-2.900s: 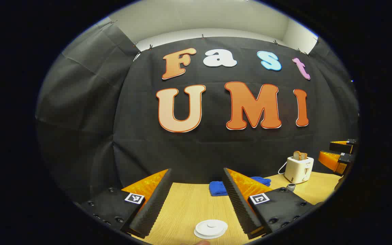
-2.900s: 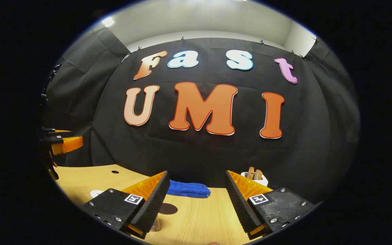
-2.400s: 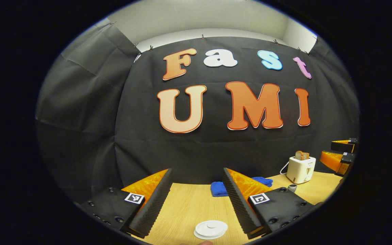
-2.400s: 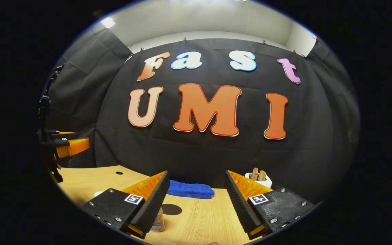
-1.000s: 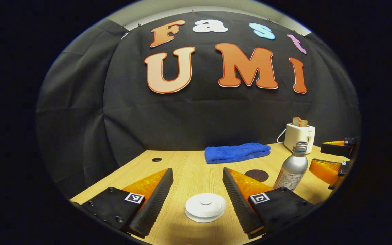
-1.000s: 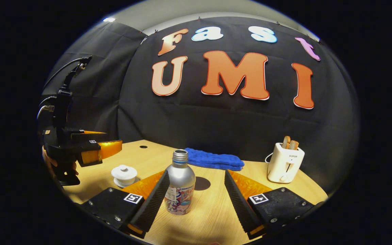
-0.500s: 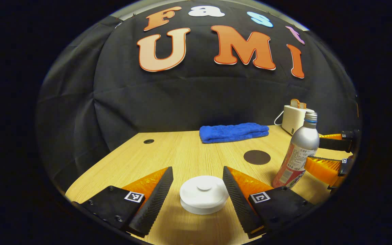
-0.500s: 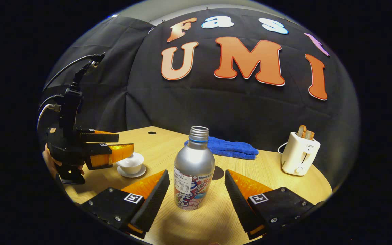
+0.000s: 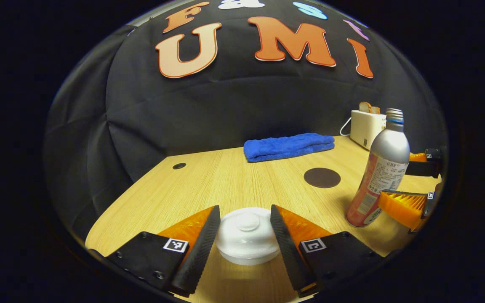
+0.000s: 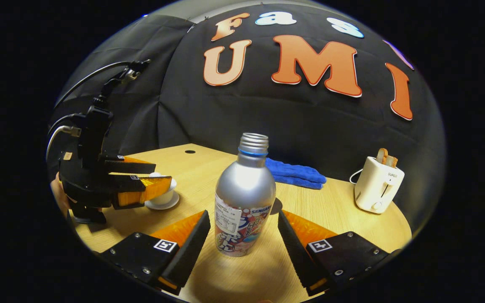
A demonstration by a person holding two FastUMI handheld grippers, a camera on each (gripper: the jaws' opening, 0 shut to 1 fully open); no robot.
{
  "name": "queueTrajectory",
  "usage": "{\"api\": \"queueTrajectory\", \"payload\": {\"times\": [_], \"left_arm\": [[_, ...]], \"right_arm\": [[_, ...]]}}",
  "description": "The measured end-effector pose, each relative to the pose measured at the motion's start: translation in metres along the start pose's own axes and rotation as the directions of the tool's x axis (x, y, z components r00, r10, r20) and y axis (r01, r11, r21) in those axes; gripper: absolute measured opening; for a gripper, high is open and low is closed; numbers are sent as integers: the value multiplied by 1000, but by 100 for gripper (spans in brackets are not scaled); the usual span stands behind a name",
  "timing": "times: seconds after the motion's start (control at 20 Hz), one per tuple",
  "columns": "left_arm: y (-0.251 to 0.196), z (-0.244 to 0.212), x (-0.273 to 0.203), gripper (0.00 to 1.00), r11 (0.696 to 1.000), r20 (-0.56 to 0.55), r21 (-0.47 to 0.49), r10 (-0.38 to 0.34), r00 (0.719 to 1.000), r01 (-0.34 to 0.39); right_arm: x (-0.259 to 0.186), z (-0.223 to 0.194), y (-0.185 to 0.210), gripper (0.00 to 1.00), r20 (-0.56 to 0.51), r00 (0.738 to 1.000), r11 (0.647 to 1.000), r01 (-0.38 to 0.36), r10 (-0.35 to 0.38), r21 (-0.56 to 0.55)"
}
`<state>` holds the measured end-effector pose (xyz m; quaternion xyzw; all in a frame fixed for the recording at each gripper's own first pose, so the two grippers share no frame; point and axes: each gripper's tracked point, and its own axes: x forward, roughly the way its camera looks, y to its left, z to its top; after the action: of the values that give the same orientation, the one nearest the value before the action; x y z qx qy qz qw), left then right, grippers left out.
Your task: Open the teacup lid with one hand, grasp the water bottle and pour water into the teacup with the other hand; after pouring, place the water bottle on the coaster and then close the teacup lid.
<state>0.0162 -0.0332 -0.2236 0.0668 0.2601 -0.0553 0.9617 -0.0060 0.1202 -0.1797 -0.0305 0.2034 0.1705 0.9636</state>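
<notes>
1. The left hand-held gripper [image 9: 242, 229] straddles the teacup lid [image 9: 247, 229], jaws open.
2. The right hand-held gripper [image 10: 244, 235] brackets the water bottle [image 10: 244, 202] on the table [image 9: 225, 181], ungripped.
3. An off-centre squeeze could tip either.

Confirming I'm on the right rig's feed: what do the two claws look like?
Left claw and right claw alike: wedge fingers with ribbed inner faces, black screw-studded housings, square black-and-white marker tags. Cables loop from the left one's top.
</notes>
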Motion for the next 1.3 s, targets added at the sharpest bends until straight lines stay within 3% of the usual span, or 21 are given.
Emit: {"api": "queueTrajectory", "payload": {"times": [0.25, 0.5, 0.65, 0.75, 1.15, 1.25, 1.3], "left_arm": [[-2, 4, 3, 68, 1000, 5, 17, -10, 1000, 10], [3, 7, 4, 36, 1000, 16, 14, 20, 1000, -21], [4, 11, 4, 36, 1000, 43, -11, 16, 999, -16], [6, 10, 3, 27, 1000, 46, -21, 23, 999, -22], [18, 34, -14, 30, 998, 127, -54, 36, 991, -29], [26, 37, -20, 26, 997, 139, -63, 51, 989, -43], [29, 39, -22, 30, 997, 141, -66, 56, 988, -47]], "right_arm": [[6, -6, 3, 97, -17, 1000, 1000, -7, 7, -2], [9, -8, 2, 98, -32, 999, 999, 1, -3, -33], [13, -12, 6, 97, -50, 999, 999, -5, 3, -48], [16, -17, 9, 95, -74, 997, 998, -8, 3, -60], [22, -19, 15, 82, -121, 992, 997, -33, 26, -63], [22, -13, 13, 81, -123, 992, 994, -34, 21, -101], [22, -10, 12, 81, -123, 992, 991, -33, 16, -131]]}}
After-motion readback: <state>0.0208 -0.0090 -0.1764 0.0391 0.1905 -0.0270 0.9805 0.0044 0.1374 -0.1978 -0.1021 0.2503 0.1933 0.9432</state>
